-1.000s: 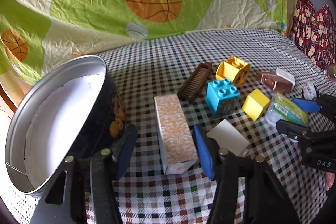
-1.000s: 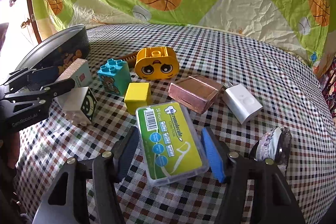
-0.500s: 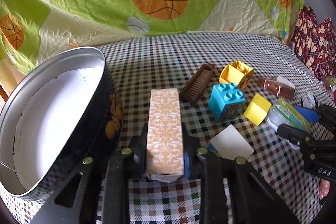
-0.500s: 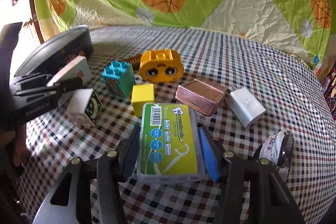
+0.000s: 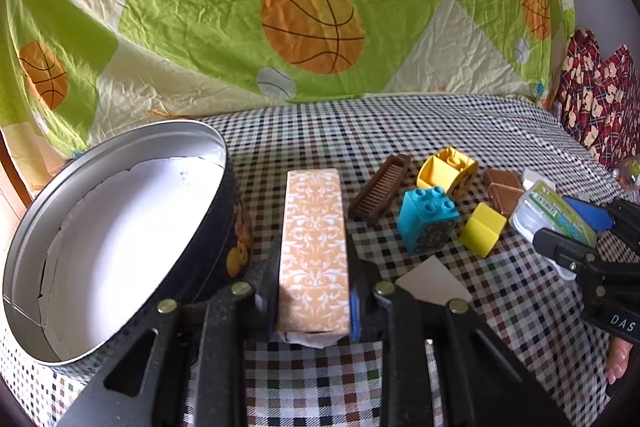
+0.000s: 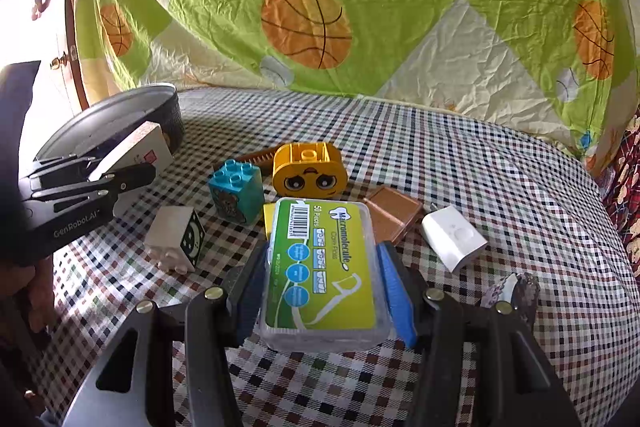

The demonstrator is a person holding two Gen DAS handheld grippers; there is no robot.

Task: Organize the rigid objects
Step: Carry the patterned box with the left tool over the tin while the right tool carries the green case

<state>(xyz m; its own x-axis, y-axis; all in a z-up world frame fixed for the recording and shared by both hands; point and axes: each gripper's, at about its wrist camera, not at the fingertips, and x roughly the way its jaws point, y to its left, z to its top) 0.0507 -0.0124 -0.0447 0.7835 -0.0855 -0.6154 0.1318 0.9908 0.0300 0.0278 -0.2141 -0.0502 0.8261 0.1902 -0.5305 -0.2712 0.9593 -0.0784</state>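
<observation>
My left gripper (image 5: 312,291) is shut on a long orange patterned box (image 5: 314,251), lifted and tilted up off the checked cloth, beside the round metal tin (image 5: 120,223). My right gripper (image 6: 320,287) is shut on a green floss-pick case (image 6: 322,267), raised above the cloth. On the cloth lie a blue brick (image 6: 236,193), a yellow face block (image 6: 308,175), a yellow cube (image 5: 482,229), a brown comb (image 5: 380,195), a copper box (image 6: 394,213), a white charger (image 6: 454,237) and a white moon block (image 6: 178,237).
A basketball-print quilt (image 5: 312,27) hangs behind the table. A silver patterned object (image 6: 516,293) lies at the right near the right gripper. The tin's inside is lined white. A red patterned cloth (image 5: 596,107) is at the far right.
Both grippers closed from open: the left onto the orange box, the right onto the floss case. Both things have since been lifted off the cloth.
</observation>
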